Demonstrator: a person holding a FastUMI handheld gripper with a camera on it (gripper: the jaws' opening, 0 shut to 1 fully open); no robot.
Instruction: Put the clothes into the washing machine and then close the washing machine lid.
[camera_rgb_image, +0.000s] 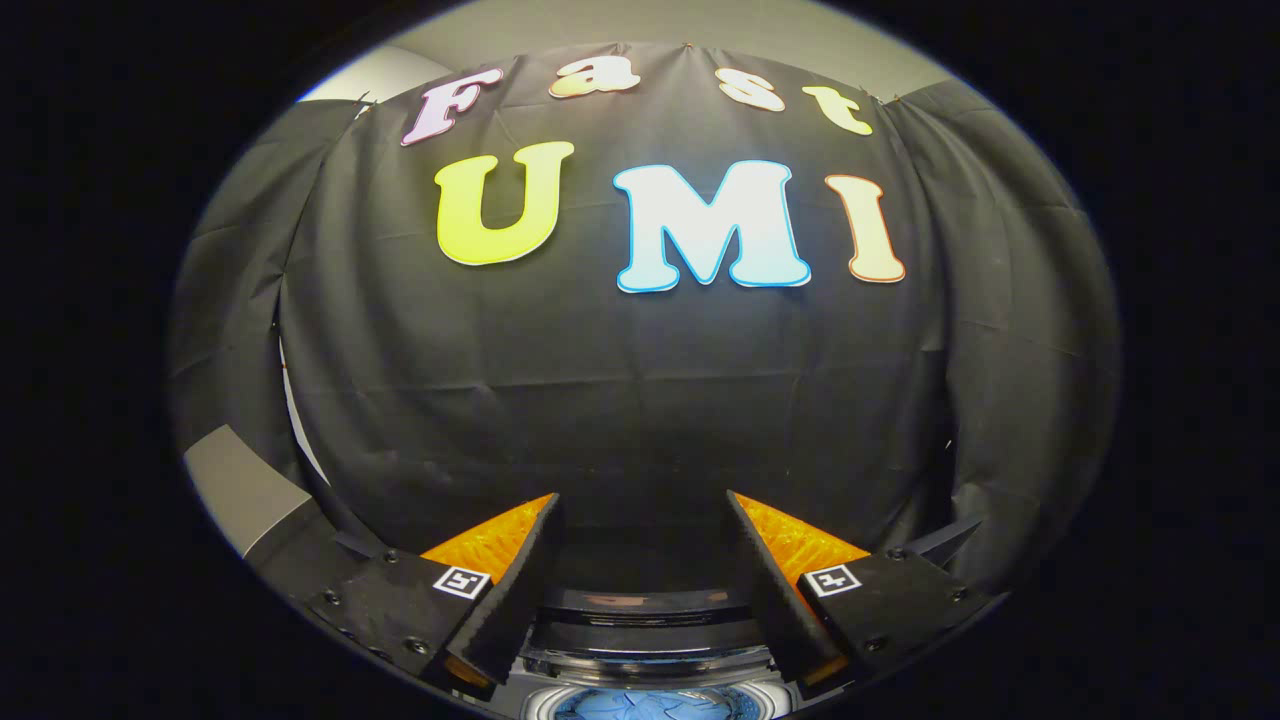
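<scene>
While gripper (640, 520) fingers stand apart, empty, we judge blue clothes (640, 705) in washing machine (640, 640) soft, light; lid w/ rigid edge suits pushing.

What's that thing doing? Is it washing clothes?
A person is holding a gripper above a washing machine. Its fingers are spread open with nothing between them, pointing at the black cloth wall. Below the fingers the machine's round opening shows something blue inside, probably clothes. The dark lid looks still up, so closing it is likely what remains.
</scene>
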